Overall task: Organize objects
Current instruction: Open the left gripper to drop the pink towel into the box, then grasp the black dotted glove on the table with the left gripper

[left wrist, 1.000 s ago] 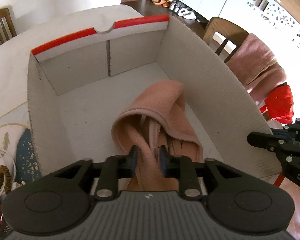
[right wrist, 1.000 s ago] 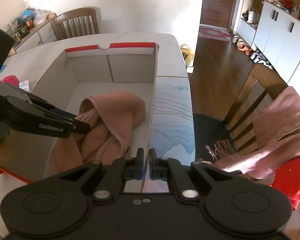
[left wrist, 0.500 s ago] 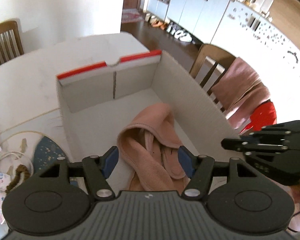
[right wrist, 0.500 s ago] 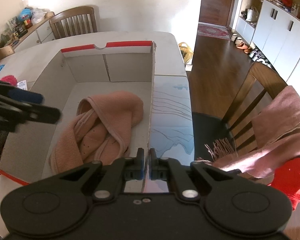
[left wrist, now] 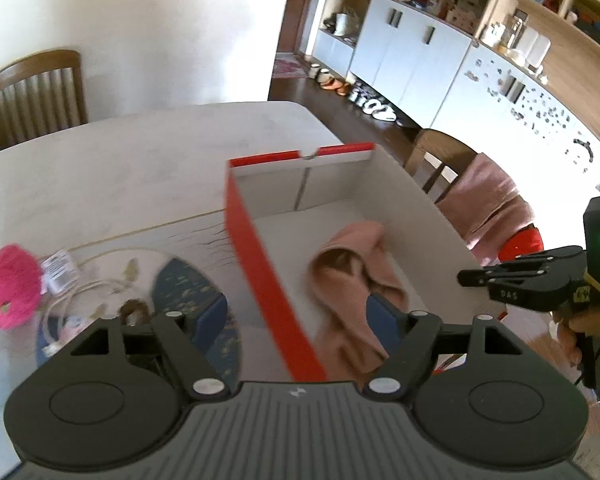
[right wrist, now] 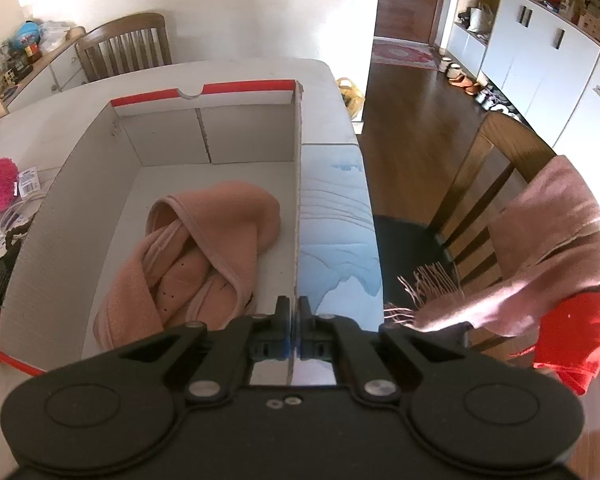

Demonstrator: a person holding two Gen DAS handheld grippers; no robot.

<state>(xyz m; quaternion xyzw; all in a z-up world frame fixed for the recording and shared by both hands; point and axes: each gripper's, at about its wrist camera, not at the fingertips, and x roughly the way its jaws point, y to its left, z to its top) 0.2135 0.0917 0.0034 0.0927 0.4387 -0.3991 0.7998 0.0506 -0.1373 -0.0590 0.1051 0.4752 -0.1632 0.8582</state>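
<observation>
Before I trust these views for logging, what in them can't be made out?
- Pink cloth, left wrist view: near end hidden by the left gripper.
- Box, right wrist view: near corner hidden by the right gripper.
- Cables and small items, left wrist view: too blurred to identify.

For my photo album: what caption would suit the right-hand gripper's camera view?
Right gripper clamped on the box wall, pink towel lying crumpled inside.

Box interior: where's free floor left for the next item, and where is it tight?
In the box, bare floor lies between the peach cloth and the far red-edged wall, plus a strip along the left wall. The near right corner is crowded: the cloth ends beside the right tongs, shut on the wall.
</observation>
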